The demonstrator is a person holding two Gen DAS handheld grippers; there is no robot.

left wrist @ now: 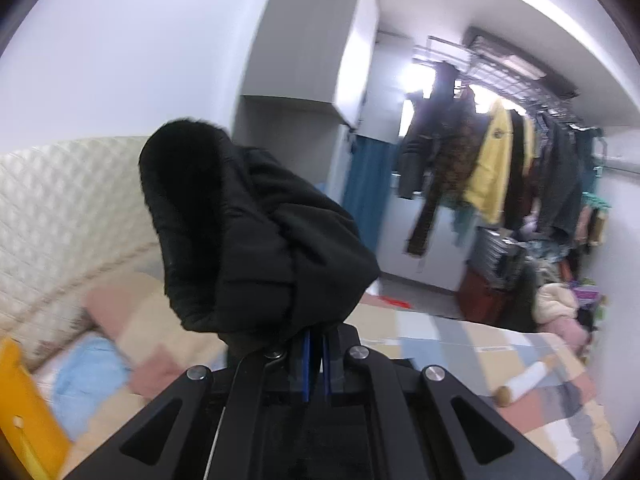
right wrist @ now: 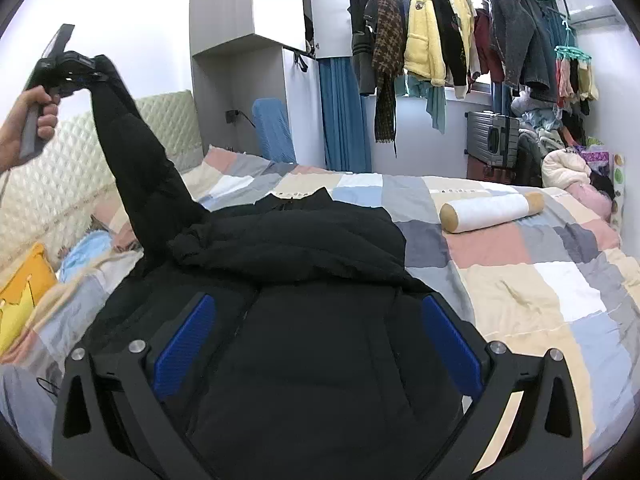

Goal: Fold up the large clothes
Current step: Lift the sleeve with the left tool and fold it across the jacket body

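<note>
Black jacket (right wrist: 304,320) on bed (right wrist: 520,280), sleeve (left wrist: 256,232) clamped in raised left claw (left wrist: 316,344), right claw (right wrist: 320,344) apart above it.

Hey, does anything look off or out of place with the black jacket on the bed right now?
One sleeve of the black jacket is pulled up off the patchwork quilt, its cuff pinched in the left gripper. That is mid-fold, not a fault. The right gripper hovers open over the jacket.

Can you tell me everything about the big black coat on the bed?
The black coat is thick and puffy, with a soft matte cloth look. Its body lies spread on the patchwork quilt. One sleeve is pulled up high and tilted, its cuff pinched in the shut left tool. The right tool hangs open over the coat's body, a blue pad on each side, gripping nothing.
</note>
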